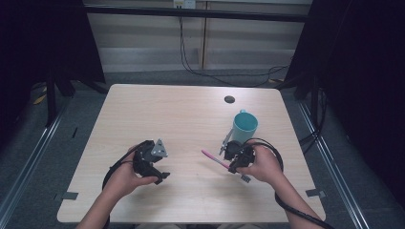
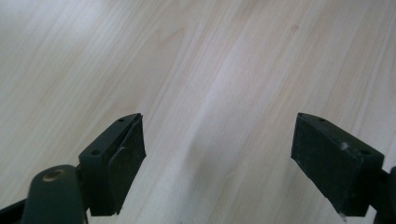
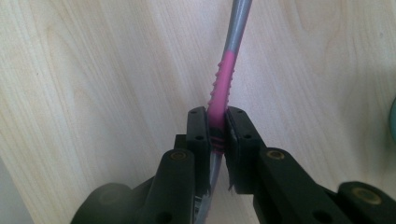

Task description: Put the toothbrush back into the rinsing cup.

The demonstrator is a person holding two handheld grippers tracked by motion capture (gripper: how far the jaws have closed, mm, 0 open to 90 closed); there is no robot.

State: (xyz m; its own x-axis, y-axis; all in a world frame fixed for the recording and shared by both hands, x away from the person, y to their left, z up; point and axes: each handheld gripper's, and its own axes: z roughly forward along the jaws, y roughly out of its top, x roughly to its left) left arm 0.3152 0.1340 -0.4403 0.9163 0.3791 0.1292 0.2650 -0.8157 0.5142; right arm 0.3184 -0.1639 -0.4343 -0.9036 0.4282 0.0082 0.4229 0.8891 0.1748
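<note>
Toothbrush clamped in my right gripper (image 3: 217,133), lower right of the high view.
My left gripper (image 2: 218,154) gapes wide over bare table (image 1: 191,109); the pink-and-grey toothbrush (image 3: 223,84) sits below the teal cup (image 1: 245,126).

Both grippers are black: left gripper (image 1: 152,164) carries a grey three-cornered plate, right gripper (image 1: 237,160) trails a looping black cable, brass screws at the jaws.

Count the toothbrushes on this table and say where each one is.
1. The pink and grey toothbrush is clamped in the right gripper, just in front of the teal cup. The cup's inside isn't visible, so another could be hidden there.
</note>
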